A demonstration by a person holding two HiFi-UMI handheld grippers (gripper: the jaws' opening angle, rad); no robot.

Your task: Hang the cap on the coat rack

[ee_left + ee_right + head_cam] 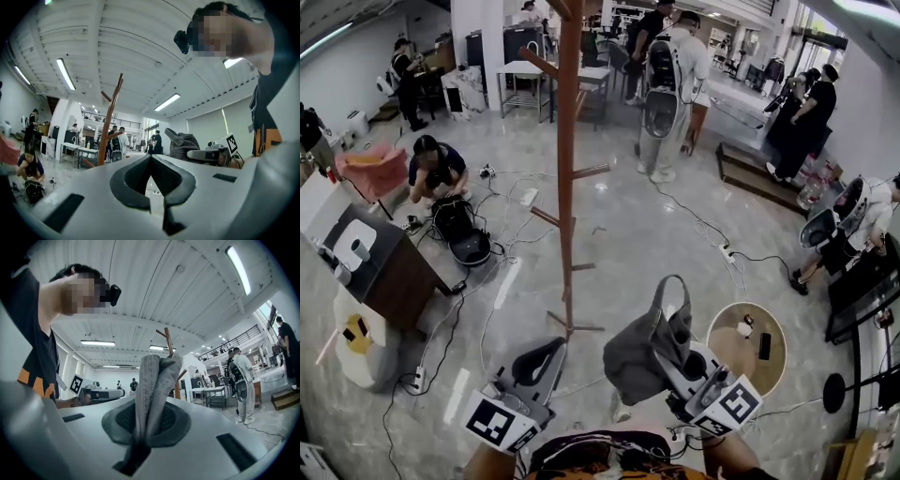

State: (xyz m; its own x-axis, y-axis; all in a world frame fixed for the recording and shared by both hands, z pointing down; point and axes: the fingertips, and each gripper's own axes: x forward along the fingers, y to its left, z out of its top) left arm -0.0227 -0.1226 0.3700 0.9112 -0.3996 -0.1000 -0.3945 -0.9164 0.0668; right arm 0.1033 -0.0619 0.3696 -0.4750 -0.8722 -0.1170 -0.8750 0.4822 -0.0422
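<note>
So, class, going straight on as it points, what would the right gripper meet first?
Probably the coat rack, its pole rising just behind the held cap; depth is unclear.

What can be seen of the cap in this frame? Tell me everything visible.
The cap is grey, soft fabric with visible stitching, crumpled and folded rather than holding its shape. A strap arches up in a loop from its top. The right claw is shut on a fold of it, holding it in the air in front of the person. Nothing else touches it. It is apart from the wooden coat rack and not yet hung.
</note>
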